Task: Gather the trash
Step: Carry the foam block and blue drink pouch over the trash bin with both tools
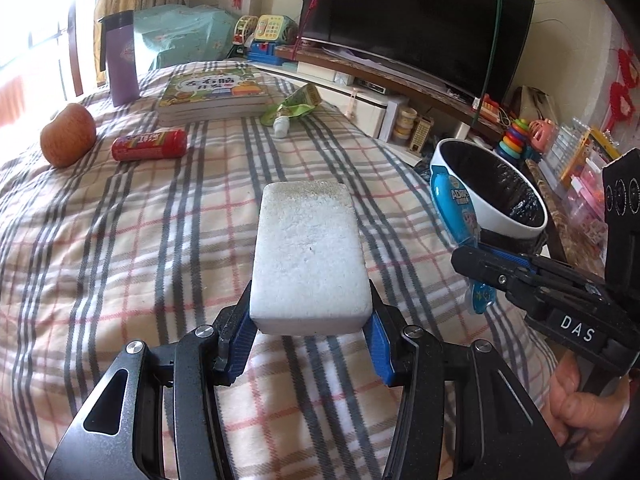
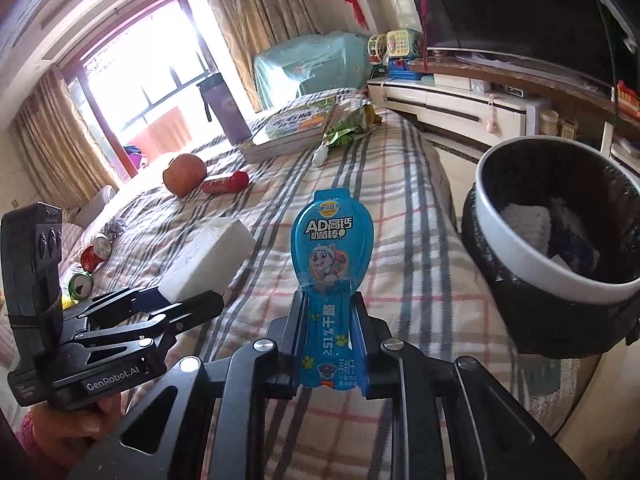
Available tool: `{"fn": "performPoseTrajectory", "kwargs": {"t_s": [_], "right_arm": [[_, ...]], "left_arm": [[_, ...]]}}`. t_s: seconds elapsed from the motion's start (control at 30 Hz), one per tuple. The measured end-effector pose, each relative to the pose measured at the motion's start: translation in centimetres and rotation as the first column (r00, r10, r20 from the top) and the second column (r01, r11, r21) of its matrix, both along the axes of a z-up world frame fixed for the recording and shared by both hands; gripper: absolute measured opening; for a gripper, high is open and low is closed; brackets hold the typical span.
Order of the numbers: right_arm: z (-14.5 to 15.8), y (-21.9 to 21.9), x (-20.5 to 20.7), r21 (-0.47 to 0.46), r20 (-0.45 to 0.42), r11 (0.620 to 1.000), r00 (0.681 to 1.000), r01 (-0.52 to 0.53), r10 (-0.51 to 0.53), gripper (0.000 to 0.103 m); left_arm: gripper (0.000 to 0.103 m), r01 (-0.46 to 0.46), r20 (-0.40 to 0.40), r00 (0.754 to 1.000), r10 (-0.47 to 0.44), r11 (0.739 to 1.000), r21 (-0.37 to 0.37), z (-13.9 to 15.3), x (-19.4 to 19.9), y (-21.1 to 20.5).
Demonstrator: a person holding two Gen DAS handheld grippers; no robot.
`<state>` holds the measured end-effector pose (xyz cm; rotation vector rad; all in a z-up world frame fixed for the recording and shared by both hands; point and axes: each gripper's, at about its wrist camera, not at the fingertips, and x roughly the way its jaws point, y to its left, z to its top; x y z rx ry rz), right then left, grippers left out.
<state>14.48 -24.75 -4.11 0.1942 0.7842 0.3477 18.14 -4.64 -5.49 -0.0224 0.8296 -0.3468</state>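
My left gripper (image 1: 308, 312) is shut on a white foam block (image 1: 308, 256) and holds it above the plaid bed cover; the block also shows in the right wrist view (image 2: 208, 256). My right gripper (image 2: 330, 308) is shut on a blue cheese-stick wrapper (image 2: 332, 252), held upright left of the trash bin (image 2: 500, 232). The bin is white-rimmed with a black liner and has white and dark trash inside. In the left wrist view the wrapper (image 1: 452, 196) sits against the bin's rim (image 1: 496, 216).
On the bed lie an apple (image 1: 68, 136), a red tube (image 1: 150, 145), a green wrapper (image 1: 296, 106), a small white bottle (image 1: 281, 125), books (image 1: 212, 94) and a purple flask (image 1: 120, 60). Cans (image 2: 94, 258) lie at the left. A TV stand runs behind.
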Motion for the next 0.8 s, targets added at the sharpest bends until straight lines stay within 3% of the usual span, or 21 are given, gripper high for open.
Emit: {"fn": "performPoseTrajectory", "kwargs": {"t_s": [0.37, 0.8], "right_arm": [[1.5, -4.7, -0.5, -0.004, 0.021, 0.996, 0.996, 0.085, -0.085, 0.020], [2.5, -10.2, -0.7, -0.027, 0.028, 0.982, 0.982, 0.189, -0.188, 0.020]], "left_arm": [[0.048, 0.108, 0.023, 0.994, -0.108, 0.994, -0.024, 1.8, 0.7, -4.4], [0.048, 0.238, 0.059, 0.970, -0.236, 0.971, -0.013, 3.6, 1.1, -10.6]]}}
